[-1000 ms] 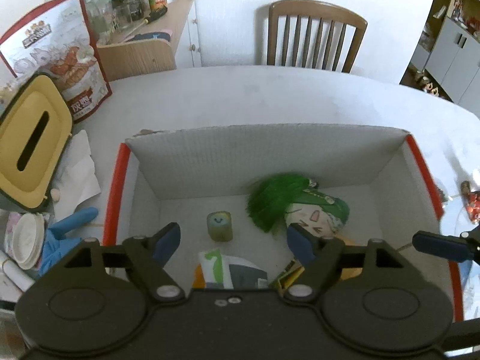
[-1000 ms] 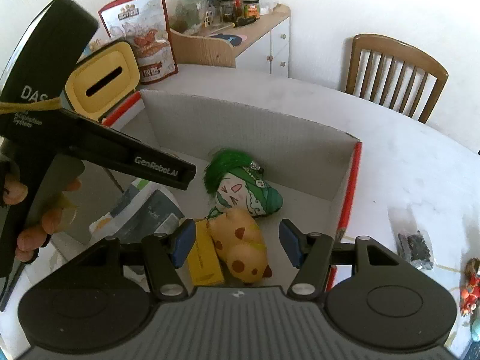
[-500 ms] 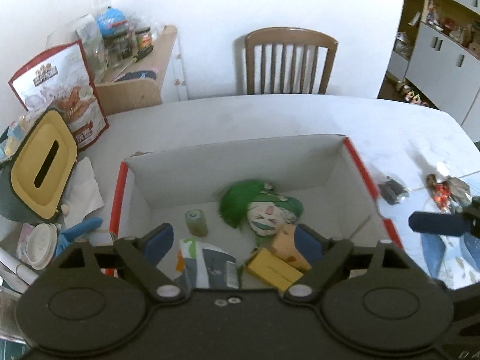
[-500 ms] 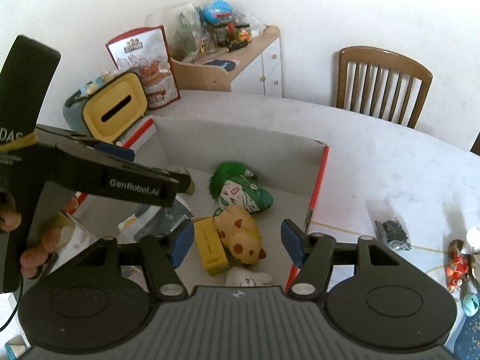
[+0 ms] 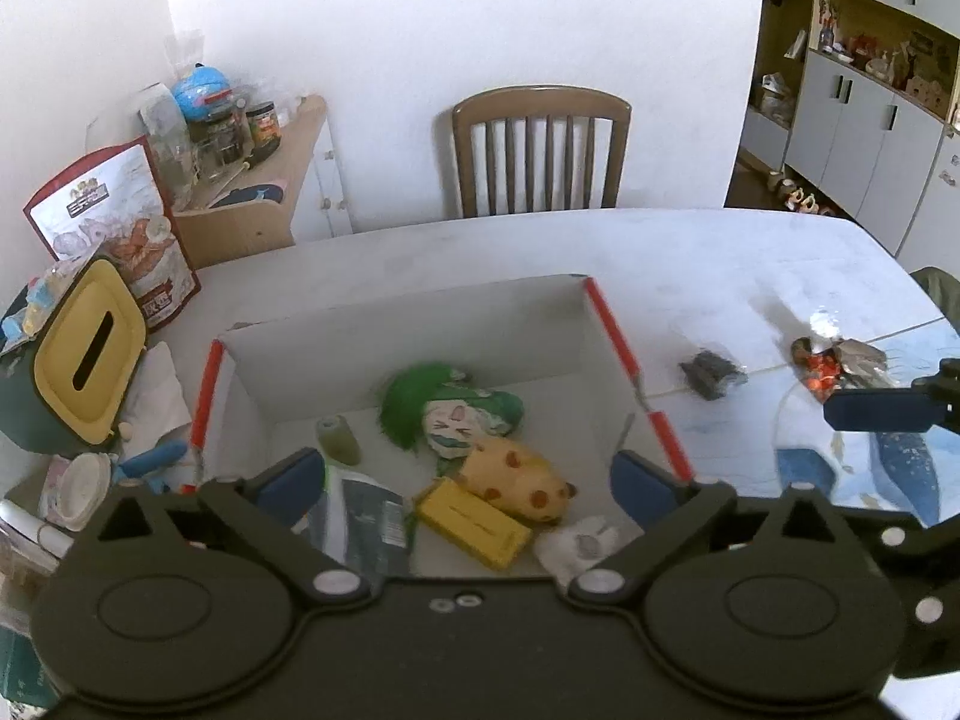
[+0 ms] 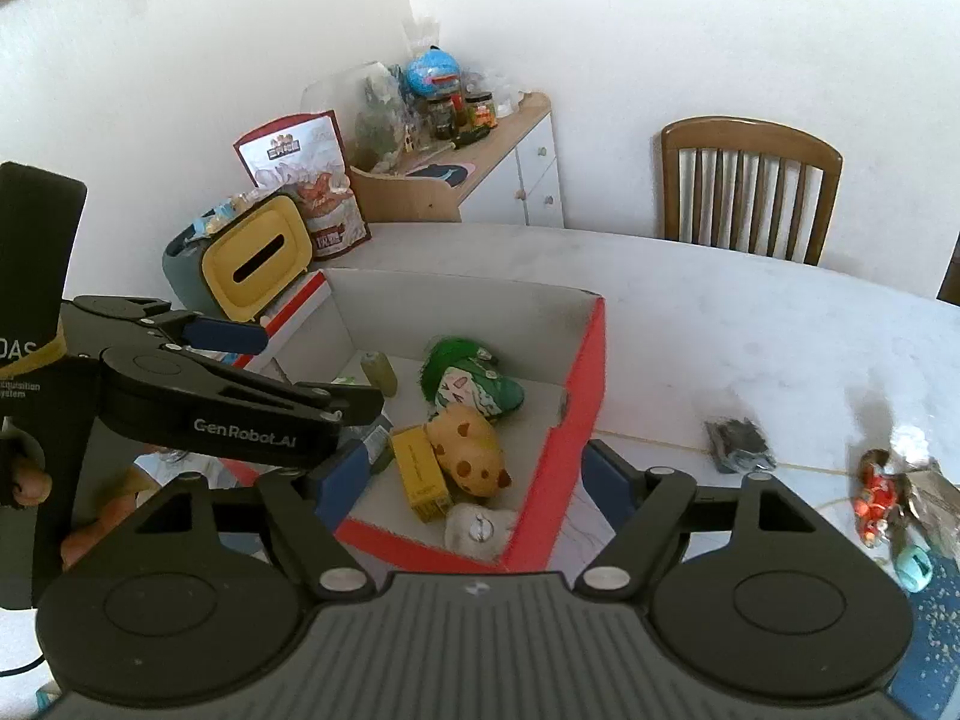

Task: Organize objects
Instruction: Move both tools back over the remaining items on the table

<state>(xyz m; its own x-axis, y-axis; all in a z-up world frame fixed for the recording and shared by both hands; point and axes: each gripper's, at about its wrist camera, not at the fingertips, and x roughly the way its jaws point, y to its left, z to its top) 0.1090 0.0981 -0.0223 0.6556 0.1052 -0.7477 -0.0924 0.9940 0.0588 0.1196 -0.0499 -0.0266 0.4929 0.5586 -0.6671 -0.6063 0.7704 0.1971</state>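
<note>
The box (image 5: 606,324), white inside with red edges, sits on the table (image 5: 660,258) below both grippers. The left gripper (image 5: 468,483) is opening wide, with nothing pressed between its blue pads (image 5: 288,477); they only frame the box's contents from above. The right gripper (image 6: 474,480) is also opening and is likewise empty.

In the box lie a green-haired doll (image 5: 456,408), a spotted yellow plush (image 5: 516,471), a yellow pack (image 5: 474,519), a small white toy (image 5: 576,546), a green roll (image 5: 339,438) and a pouch (image 5: 366,525).

On the table to the right, well apart from the box, remain a dark packet (image 6: 738,444) and a red figure (image 6: 879,495).

My reading: a drop into the box is finished and both hands are free. The next move would call for the right gripper to swing over to the packet, come down astride it, and close.
</note>
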